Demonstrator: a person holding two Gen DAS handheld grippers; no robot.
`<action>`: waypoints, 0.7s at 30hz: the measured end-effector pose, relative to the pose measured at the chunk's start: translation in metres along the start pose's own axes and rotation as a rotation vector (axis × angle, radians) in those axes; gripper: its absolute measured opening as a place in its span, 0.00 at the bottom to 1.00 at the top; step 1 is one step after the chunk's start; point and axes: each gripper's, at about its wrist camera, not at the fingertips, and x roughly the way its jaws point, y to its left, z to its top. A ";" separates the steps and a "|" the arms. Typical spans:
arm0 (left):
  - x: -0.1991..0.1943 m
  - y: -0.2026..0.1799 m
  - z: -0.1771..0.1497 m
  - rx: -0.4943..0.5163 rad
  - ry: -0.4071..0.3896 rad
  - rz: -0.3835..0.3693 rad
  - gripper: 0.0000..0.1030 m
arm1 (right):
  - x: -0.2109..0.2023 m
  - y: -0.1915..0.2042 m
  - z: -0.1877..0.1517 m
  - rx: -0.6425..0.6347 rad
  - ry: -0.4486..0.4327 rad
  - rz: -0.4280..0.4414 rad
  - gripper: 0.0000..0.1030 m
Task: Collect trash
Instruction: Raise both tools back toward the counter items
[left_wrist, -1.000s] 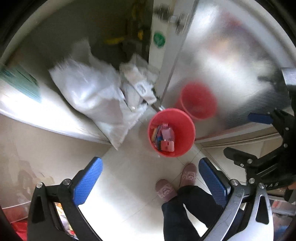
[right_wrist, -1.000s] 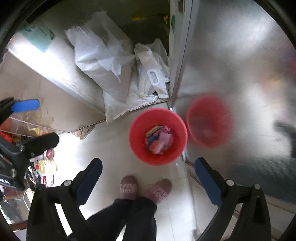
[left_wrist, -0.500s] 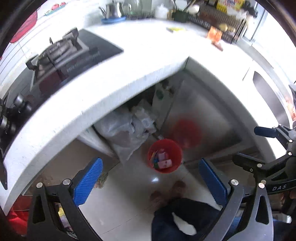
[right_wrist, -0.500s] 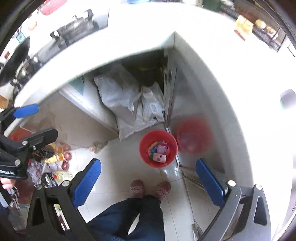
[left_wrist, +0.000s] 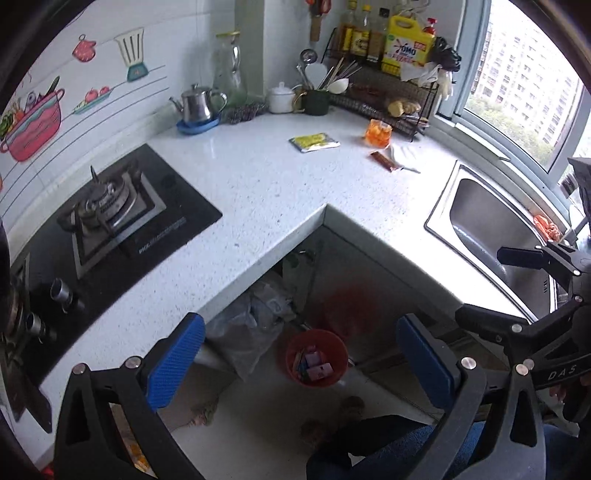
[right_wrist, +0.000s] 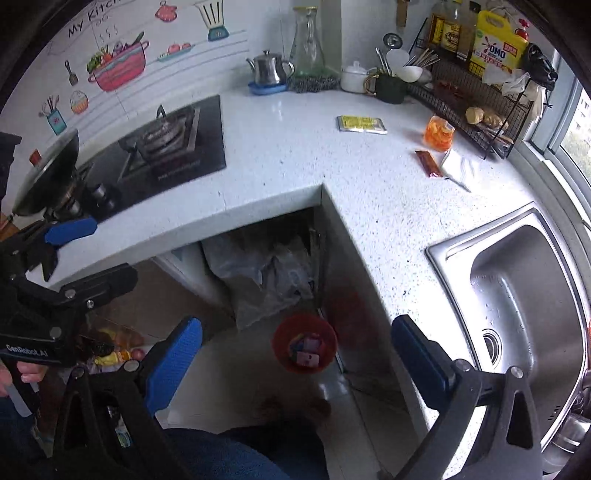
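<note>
Left gripper (left_wrist: 301, 354): held high over the floor, blue pads spread wide, nothing pinched.
Right gripper (right_wrist: 295, 354): likewise spread and empty.
Red bin (right_wrist: 304, 344): round plastic, seen on the floor below the counter's inner corner, wrappers inside.
Brown wrapper (right_wrist: 428, 163): thin, glossy, flat; long axis running away from the grippers, near the counter's sink-side edge; judged nearer the right gripper.
Orange packet (right_wrist: 439, 133): crinkled, translucent, just beyond it.
Yellow packet (right_wrist: 362, 124): flat foil, towards the back wall.
</note>
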 end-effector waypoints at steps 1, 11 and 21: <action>0.000 -0.002 0.002 0.006 -0.003 -0.003 1.00 | -0.003 0.000 0.002 0.001 -0.007 -0.007 0.99; 0.011 -0.022 0.026 0.019 0.005 -0.048 1.00 | -0.015 -0.018 0.017 0.001 -0.022 -0.060 0.99; 0.053 -0.051 0.079 0.045 0.060 -0.047 1.00 | 0.006 -0.068 0.048 0.053 -0.022 -0.036 0.99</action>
